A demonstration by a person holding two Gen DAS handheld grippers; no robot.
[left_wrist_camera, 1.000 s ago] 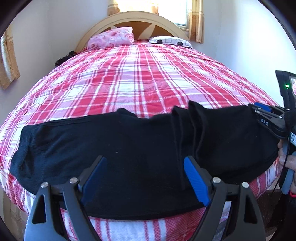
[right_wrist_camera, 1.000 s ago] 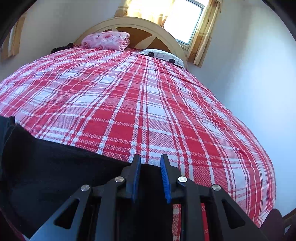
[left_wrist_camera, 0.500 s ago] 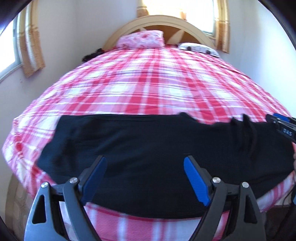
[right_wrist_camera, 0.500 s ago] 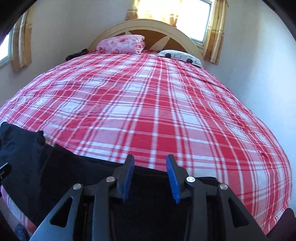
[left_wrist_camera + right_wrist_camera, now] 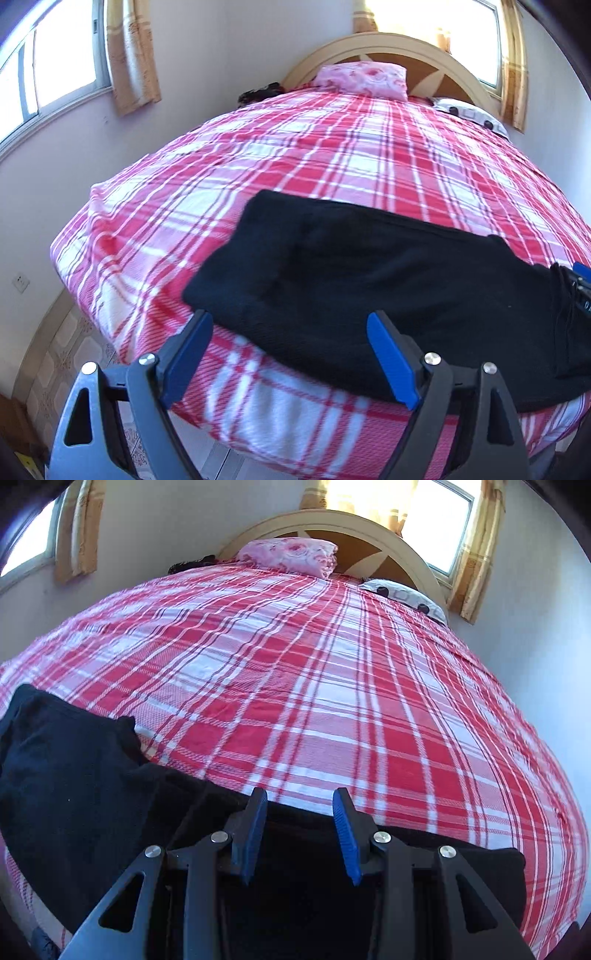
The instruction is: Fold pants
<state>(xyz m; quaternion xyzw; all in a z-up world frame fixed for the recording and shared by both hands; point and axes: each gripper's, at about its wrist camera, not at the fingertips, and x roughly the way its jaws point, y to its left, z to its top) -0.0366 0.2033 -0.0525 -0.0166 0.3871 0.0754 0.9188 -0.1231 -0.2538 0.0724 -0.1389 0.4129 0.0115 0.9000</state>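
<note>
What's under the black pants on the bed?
The black pants lie flat on the red plaid bedspread, near the foot edge. The plaid shows all around them; whatever lies directly beneath the cloth is covered and cannot be seen.

Black pants (image 5: 388, 288) on the red-and-white plaid bedspread (image 5: 332, 162); beyond it a pink floral pillow (image 5: 364, 79), cream headboard (image 5: 332, 522).

Daylit, window (image 5: 436, 513) glare, fisheye-bowed edges; near bedspread (image 5: 258, 398) blurred
</note>
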